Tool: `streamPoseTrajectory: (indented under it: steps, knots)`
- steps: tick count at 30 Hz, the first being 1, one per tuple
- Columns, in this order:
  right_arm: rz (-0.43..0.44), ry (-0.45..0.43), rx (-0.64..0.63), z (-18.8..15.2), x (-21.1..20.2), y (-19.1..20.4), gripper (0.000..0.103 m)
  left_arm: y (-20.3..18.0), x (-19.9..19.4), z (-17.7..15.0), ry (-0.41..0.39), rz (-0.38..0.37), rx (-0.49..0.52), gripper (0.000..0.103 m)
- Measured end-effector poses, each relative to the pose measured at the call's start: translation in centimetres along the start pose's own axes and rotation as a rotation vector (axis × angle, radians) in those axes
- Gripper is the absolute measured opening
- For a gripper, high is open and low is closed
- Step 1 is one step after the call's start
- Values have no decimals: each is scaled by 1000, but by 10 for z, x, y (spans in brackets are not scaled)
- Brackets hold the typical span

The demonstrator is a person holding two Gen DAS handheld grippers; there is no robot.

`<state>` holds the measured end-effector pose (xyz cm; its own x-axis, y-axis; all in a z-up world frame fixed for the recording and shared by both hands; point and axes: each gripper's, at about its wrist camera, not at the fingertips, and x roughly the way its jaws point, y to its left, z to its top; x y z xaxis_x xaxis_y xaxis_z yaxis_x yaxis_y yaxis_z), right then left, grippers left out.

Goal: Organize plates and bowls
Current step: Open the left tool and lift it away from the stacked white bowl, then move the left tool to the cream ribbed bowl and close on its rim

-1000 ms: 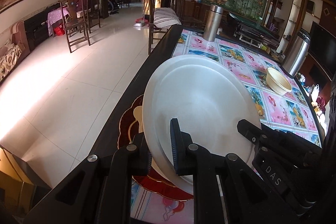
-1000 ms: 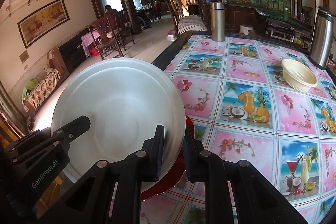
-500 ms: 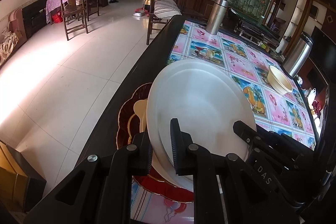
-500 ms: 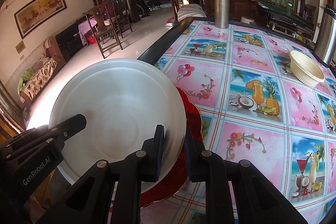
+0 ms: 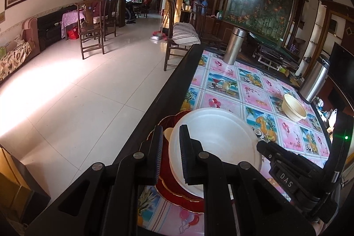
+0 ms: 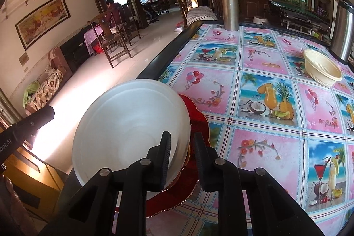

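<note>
Here the surface [image 6: 261, 72] wears a bright fruit-print cloth in a tiled living room. One white plate [image 5: 216, 143] sits on one red plate [image 5: 174, 191] at the near left edge; one yellow bowl [image 6: 322, 70] and two steel flasks [image 6: 230, 10] stand toward the far edge. The left gripper [image 5: 171, 154] pinches the white plate's rim; the right gripper [image 6: 182, 155] is opening around the opposite rim, its pads no longer pressing.

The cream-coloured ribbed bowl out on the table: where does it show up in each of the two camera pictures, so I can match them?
Left wrist view: the cream ribbed bowl sits right of centre, at mid height, on the patterned tablecloth.
Right wrist view: it sits at the far right, above mid height.
Shared landmark: the tall steel flask at the table's far end.
</note>
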<state>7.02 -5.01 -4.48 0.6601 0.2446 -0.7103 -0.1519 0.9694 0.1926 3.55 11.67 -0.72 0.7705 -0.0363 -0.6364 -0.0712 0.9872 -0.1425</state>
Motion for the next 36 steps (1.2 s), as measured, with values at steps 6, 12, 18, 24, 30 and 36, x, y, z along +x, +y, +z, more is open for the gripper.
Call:
streamPoseTrajectory:
  steps: [6,12,18,24,30,36]
  knots:
    - [-51,-121,62,5,-34,-44,39,-59,-2,-15,19,-53,137,16]
    - [-136,-107,163,-7,-44,-120,39,-142,11,-54,137,-160,320,37]
    - [-204,-69,253,-33,-52,-194,40,-214,40,-92,295,-231,440,37]
    - [-251,-48,321,-40,-64,-256,40,-253,72,-94,373,-230,438,37]
    - [-295,-54,382,-21,-69,-315,40,-284,114,-59,413,-232,373,37]
    - [-261,-77,495,19,-66,-370,40,-314,150,5,379,-252,265,37]
